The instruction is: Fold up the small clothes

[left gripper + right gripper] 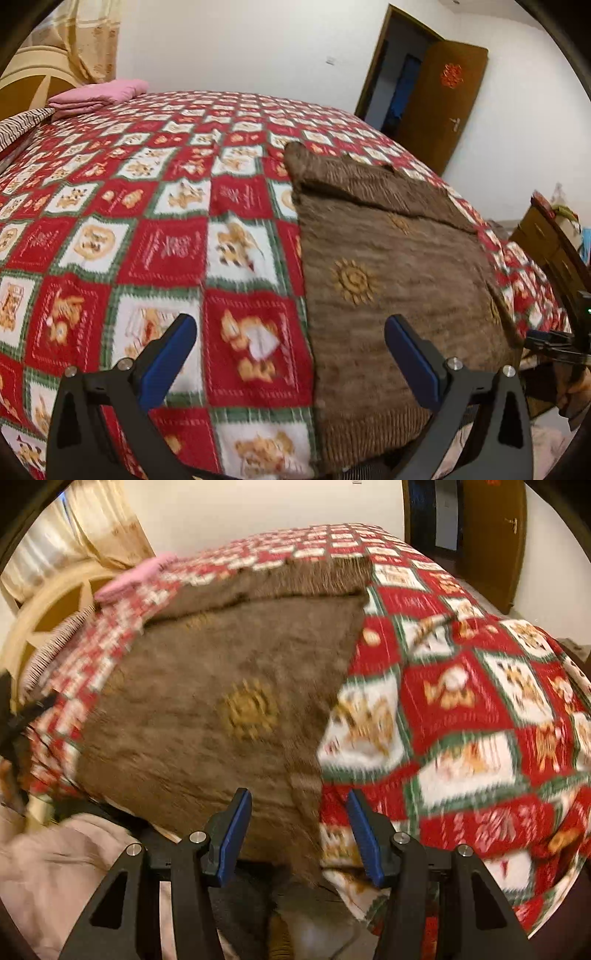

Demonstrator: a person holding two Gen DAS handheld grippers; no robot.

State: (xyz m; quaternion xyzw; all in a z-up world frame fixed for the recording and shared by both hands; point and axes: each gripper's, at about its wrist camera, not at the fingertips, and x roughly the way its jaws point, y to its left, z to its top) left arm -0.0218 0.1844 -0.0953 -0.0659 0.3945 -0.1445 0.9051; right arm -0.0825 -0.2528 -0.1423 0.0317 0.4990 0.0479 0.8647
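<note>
A brown knitted garment with yellow sun motifs lies flat on the bed near its front edge, its far part folded over. In the right wrist view the same brown garment fills the middle, blurred. My left gripper hangs open above the garment's left edge, one blue pad over the bedspread, the other over the knit. My right gripper is open over the garment's right hem at the bed's front edge, with nothing pinched between its pads.
The bed wears a red, white and green checked bedspread. A pink folded cloth lies by the headboard. An open brown door stands at the back right. A wooden cabinet is right of the bed.
</note>
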